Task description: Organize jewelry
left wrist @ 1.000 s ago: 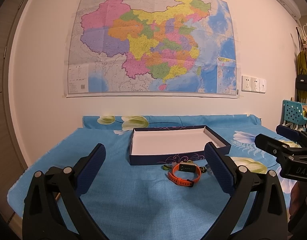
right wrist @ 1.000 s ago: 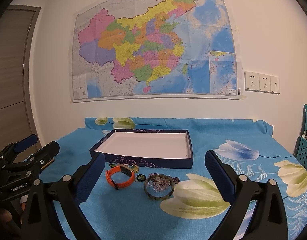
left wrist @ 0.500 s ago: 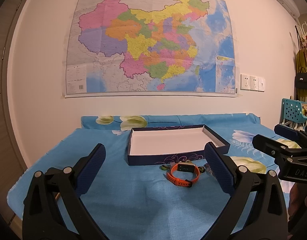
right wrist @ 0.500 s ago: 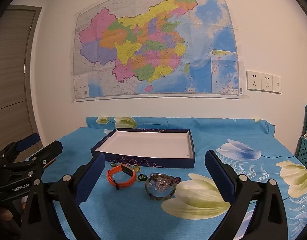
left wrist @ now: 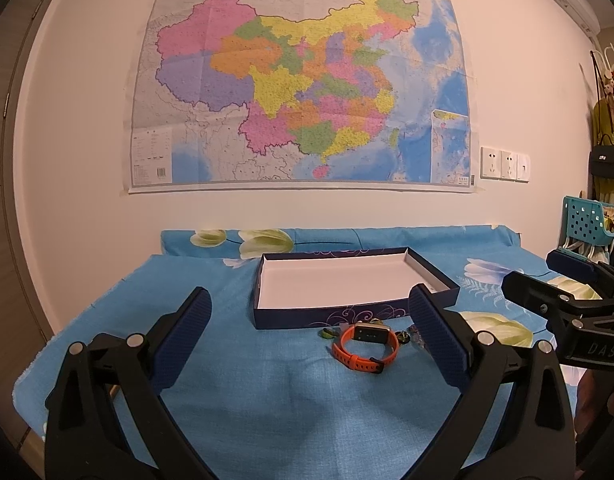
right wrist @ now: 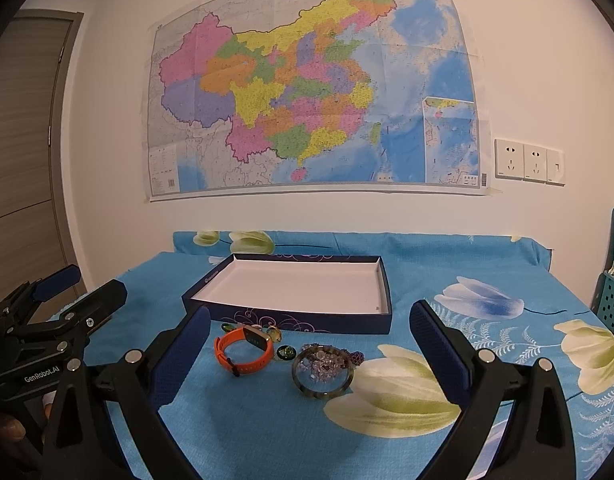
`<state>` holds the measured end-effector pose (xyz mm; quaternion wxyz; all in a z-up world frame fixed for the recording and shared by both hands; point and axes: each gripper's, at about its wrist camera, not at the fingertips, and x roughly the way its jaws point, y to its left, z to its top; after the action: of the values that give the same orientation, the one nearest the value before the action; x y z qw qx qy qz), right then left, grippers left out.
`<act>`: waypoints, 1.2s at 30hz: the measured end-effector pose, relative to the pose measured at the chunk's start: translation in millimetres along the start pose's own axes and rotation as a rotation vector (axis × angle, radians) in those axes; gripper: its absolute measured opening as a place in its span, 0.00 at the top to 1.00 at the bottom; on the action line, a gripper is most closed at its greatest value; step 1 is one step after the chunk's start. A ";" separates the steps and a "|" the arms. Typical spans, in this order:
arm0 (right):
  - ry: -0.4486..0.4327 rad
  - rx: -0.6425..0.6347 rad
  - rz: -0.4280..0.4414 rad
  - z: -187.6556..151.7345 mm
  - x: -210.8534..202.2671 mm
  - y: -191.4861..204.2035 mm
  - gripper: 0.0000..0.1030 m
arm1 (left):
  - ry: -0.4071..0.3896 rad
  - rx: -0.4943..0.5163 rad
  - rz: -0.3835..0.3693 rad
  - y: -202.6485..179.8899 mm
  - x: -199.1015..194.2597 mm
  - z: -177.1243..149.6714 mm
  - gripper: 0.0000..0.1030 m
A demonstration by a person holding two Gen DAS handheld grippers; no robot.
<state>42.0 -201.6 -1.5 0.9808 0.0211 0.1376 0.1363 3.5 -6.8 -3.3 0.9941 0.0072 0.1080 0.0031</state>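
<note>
Two wrist views of a counter [left wrist: 243, 392] covered by a blue floral cloth, set against a wall bearing a large map [left wrist: 303, 80]. The left tool [left wrist: 309, 320] hangs above the near part of the cloth with its blue-padded fingers spread wide apart, holding nothing; the right tool [right wrist: 309, 332] is likewise spread wide and empty, and each tool appears at the edge of the other's view. A shallow dark-blue box [right wrist: 307, 316] with a white interior lies open on the cloth, with nothing inside it. The jewelry lies in a loose group just in front of the box's near wall: an orange wristband [right wrist: 243, 350] with a rectangular face stands on its edge to the left; a translucent bangle [right wrist: 323, 368] lies flat to its right, with small pale beads [right wrist: 325, 362] gathered inside its ring; small green and amber stones [right wrist: 285, 352] sit between the wristband and the box, some touching the box wall. In the left wrist view the wristband [left wrist: 365, 346] lies between the fingers, nearer the right one, which hides the bangle. Wall sockets [right wrist: 527, 162] are mounted to the right of the map.
</note>
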 end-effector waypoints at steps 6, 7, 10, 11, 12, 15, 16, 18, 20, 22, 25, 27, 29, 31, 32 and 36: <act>0.001 0.001 -0.001 0.1 0.3 -0.2 0.06 | 0.002 0.002 0.000 -0.4 0.2 0.1 0.06; 0.001 0.001 -0.001 0.1 0.2 -0.3 0.06 | 0.002 0.001 0.000 0.1 0.2 0.1 0.06; 0.006 -0.001 0.000 -2.2 2.2 1.5 0.06 | 0.002 0.000 0.000 -0.3 0.1 0.1 0.06; 0.006 -0.001 0.000 -2.8 2.7 2.4 0.06 | 0.003 0.001 0.000 -0.8 0.4 -0.5 0.06; 0.006 -0.001 0.000 -2.5 3.0 2.5 0.06 | 0.003 0.001 0.001 -1.4 0.3 -0.6 0.06; 0.006 0.000 0.002 -3.3 3.4 2.4 0.06 | 0.004 0.000 -0.001 -1.0 0.6 -1.1 0.06; 0.007 0.001 0.002 -4.0 4.0 3.2 0.06 | 0.005 0.000 -0.001 -1.3 0.9 -1.4 0.06; 0.010 0.002 0.003 -5.1 3.7 2.6 0.06 | 0.008 0.001 -0.001 -1.6 2.2 -2.8 0.06; 0.011 0.001 0.004 -5.3 4.3 2.7 0.06 | 0.009 0.002 -0.002 -2.1 3.1 -4.0 0.06; 0.013 0.000 0.004 -6.0 4.7 3.3 0.06 | 0.013 0.004 -0.004 -2.5 5.0 -5.7 0.06; 0.018 0.000 0.009 -6.6 6.9 2.8 0.06 | 0.023 0.010 -0.014 -3.4 8.7 -6.9 0.06; 0.024 0.000 0.013 -6.5 8.8 0.9 0.06 | 0.034 0.013 -0.025 -2.9 12.9 -6.7 0.06; 0.028 -0.001 0.009 -7.6 9.9 -0.2 0.06 | 0.052 0.011 -0.035 -2.5 18.3 -6.6 0.06; 0.037 0.004 0.014 -8.1 12.2 -2.5 0.06 | 0.069 0.011 -0.044 -1.3 24.7 -5.6 0.06; 0.047 0.007 0.014 -9.1 14.4 -3.9 0.06 | 0.078 0.014 -0.047 -1.2 28.3 -5.8 0.06; 0.091 0.008 0.016 -12.5 24.9 -9.2 0.06 | 0.130 0.035 -0.057 -2.7 46.4 -5.3 0.06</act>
<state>64.0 -203.6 -20.8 0.9723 0.0198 0.1825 0.1445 47.6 -9.1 -18.5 0.9845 0.0211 0.1723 -0.0267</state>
